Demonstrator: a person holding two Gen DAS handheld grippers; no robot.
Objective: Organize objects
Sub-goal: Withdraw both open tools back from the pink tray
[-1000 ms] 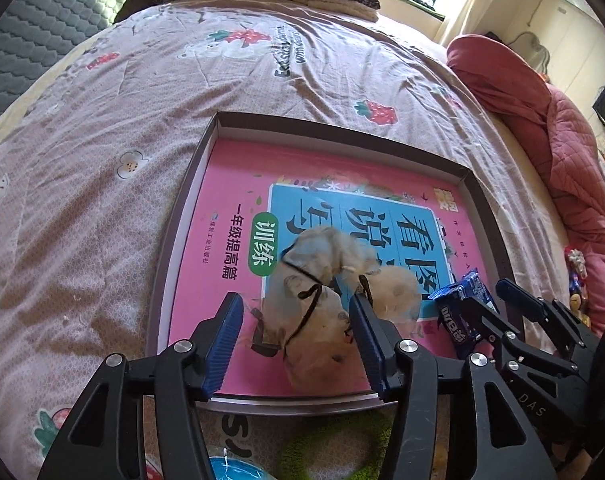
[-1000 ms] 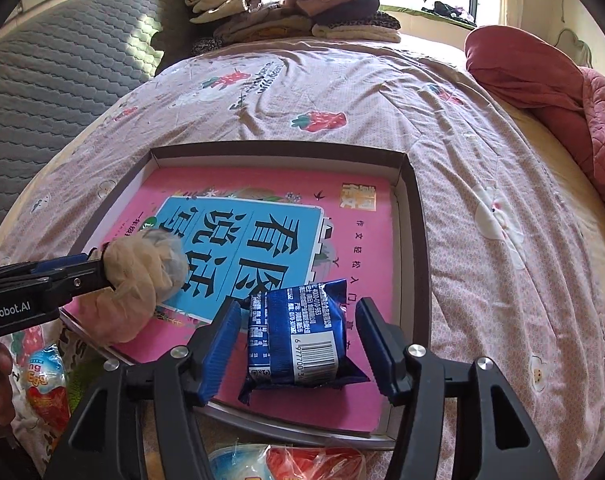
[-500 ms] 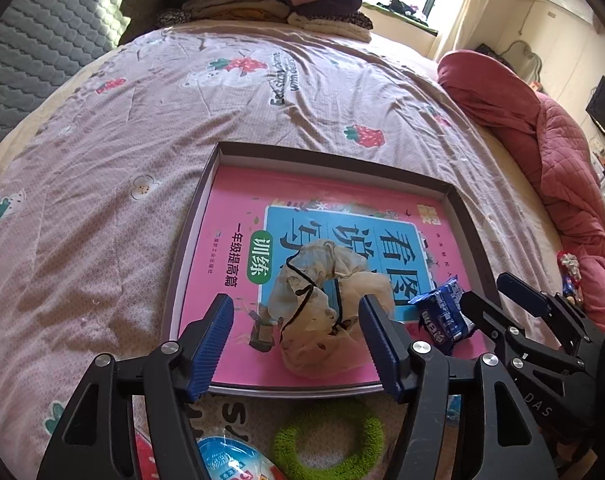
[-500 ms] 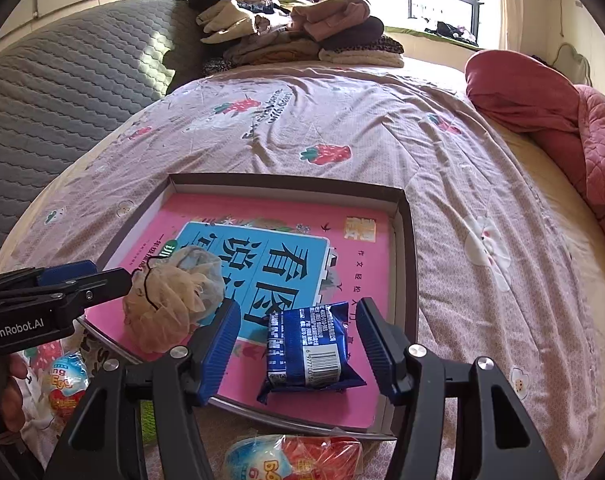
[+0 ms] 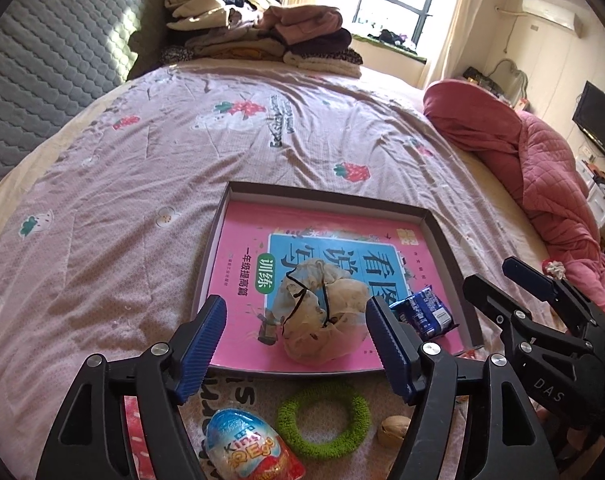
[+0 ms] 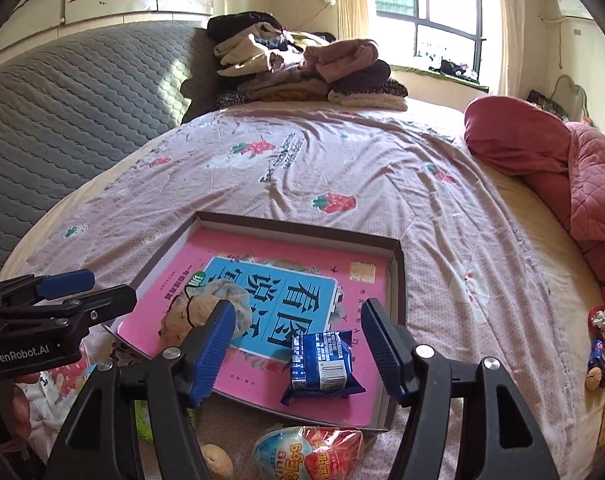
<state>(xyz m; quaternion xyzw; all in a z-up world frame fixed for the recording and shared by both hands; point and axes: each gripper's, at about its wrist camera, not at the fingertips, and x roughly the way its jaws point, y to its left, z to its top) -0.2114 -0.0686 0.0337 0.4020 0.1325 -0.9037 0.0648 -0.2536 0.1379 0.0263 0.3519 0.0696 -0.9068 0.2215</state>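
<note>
A shallow grey-walled tray (image 5: 454,248) lies on a bed covered by a pinkish sheet (image 5: 142,184) printed with strawberries; a pink book (image 5: 242,240) with a blue title panel fills the tray's floor. On the book rests a beige mesh pouch (image 5: 322,316) with a thin black cord across it, crumpled into a loose ball near the tray's near edge; just beside it, toward the tray's right wall, lies a blue snack packet (image 6: 322,360) showing a white barcode label. The left gripper (image 5: 294,340) hangs above and in front of the pouch with its jaws opening; the pouch shows in the gap between the blue pads but neither pad presses on it, so it lies free on the book. The right gripper (image 6: 298,352) is likewise raised over the near right corner of the tray, its jaws opening; the packet sits on the book between the pads in this view, touched by neither. On the sheet outside the tray's near edge lie a foil-wrapped chocolate egg (image 5: 246,448) in blue and red, a green fuzzy ring (image 5: 322,420) and what seems to be a walnut (image 5: 392,430), though it is small and partly hidden by the gripper frame. Farther off, a stack of folded clothes (image 6: 302,72) rests at the head of the bed beside a grey quilted mattress (image 6: 62,100); a bunched red quilt (image 6: 550,168) lies along the bed's right side.
</note>
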